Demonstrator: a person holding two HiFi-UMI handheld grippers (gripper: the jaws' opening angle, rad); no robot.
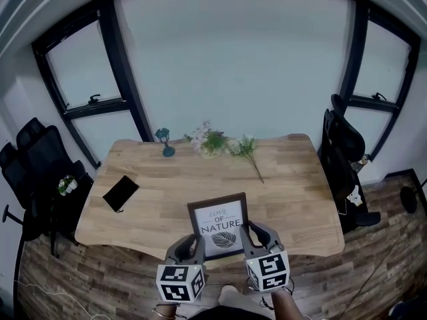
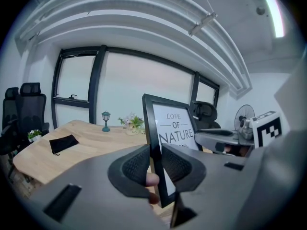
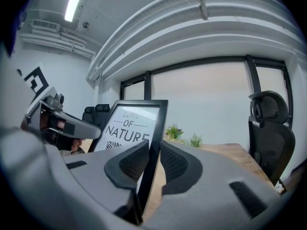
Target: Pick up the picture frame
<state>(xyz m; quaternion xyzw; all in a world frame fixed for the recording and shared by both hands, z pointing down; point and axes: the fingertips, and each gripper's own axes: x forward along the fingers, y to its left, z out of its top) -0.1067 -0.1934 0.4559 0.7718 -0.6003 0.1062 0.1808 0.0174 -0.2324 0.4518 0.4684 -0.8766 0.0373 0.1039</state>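
Both grippers clamped, level with each other.
Our left gripper (image 1: pixel 194 243) pinches the picture frame (image 1: pixel 220 226) by its left edge, our right gripper (image 1: pixel 249 236) by its right edge; both point forward, tipped slightly downward.

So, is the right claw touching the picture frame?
Touching. The right gripper view shows the right claw with both pads pressed against the side bar of the picture frame, with no gap on either side.
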